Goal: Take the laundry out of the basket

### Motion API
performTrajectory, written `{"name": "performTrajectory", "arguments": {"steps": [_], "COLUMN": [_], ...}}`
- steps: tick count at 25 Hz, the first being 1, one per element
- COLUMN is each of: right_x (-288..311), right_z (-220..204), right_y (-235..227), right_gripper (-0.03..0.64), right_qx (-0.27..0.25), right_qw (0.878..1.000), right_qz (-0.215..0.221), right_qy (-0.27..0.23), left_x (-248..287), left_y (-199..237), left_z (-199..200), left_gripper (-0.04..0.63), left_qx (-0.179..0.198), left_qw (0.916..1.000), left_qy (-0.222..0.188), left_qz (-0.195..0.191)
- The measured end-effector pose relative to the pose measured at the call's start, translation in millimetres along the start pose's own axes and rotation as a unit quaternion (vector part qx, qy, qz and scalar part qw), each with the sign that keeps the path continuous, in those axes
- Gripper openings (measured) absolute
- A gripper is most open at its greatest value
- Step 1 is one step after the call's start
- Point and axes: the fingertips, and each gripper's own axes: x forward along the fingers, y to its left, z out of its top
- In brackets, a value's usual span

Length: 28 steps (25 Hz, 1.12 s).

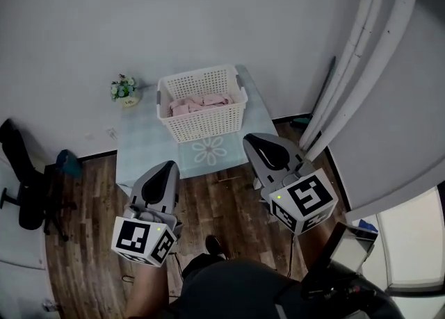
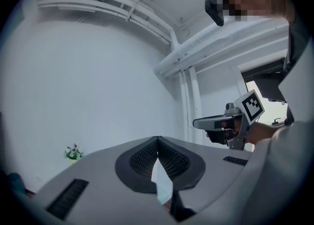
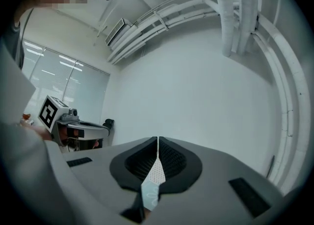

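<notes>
A white slatted laundry basket point(image 1: 203, 121) stands on a low table with a pale blue cloth point(image 1: 146, 140), against the far wall. Pink laundry point(image 1: 199, 105) lies bunched inside it. My left gripper point(image 1: 169, 165) hovers over the wooden floor just short of the table's front left edge, and its jaws meet at the tip with nothing in them point(image 2: 157, 139). Near the table's front right corner my right gripper point(image 1: 252, 139) is held level, shut and empty point(image 3: 157, 139). Each gripper view shows mostly the wall; neither shows the basket.
A small pot of flowers point(image 1: 124, 90) sits at the table's back left corner. A black office chair point(image 1: 24, 185) stands on the floor at far left, with a blue object point(image 1: 68, 163) beside it. White pipes point(image 1: 361, 39) run down the right wall.
</notes>
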Motion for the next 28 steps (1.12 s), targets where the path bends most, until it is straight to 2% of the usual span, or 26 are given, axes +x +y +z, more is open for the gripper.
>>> {"name": "performTrajectory", "arguments": {"steps": [2,6,11,16,19,25,28], "right_x": [19,54,90,111,123,137,145], "right_z": [2,1,1,7,7,-6,-7], "right_y": [-6,-7,1,-10,-10,-20,-29], "right_gripper": [0.017,0.017,0.017,0.017,0.017,0.017,0.017], "right_qx": [0.000,0.005,-0.014,0.006,-0.003,-0.013,-0.003], "right_qw": [1.000,1.000,0.999,0.998,0.997,0.995,0.996], "right_qz": [-0.015,-0.017,-0.022,-0.060,-0.058,-0.066,-0.057], "right_qy": [0.003,0.014,0.042,0.031,0.041,0.072,0.065], "left_x": [9,26,36,37,37,49,57], "left_y": [16,44,86,109,122,145,150], "left_z": [2,0,-3,-5,-6,-12,-16], "left_gripper": [0.008,0.008,0.008,0.008,0.008,0.008,0.008], "left_qx": [0.003,0.004,-0.026,-0.061,-0.059,-0.079,-0.079], "left_qw": [0.9999,0.9995,0.9989,0.9962,0.9964,0.9961,0.9964], "left_qy": [-0.004,-0.009,-0.019,-0.029,-0.031,-0.026,-0.014], "left_qz": [-0.014,-0.030,-0.032,-0.055,-0.052,-0.028,-0.028]}}
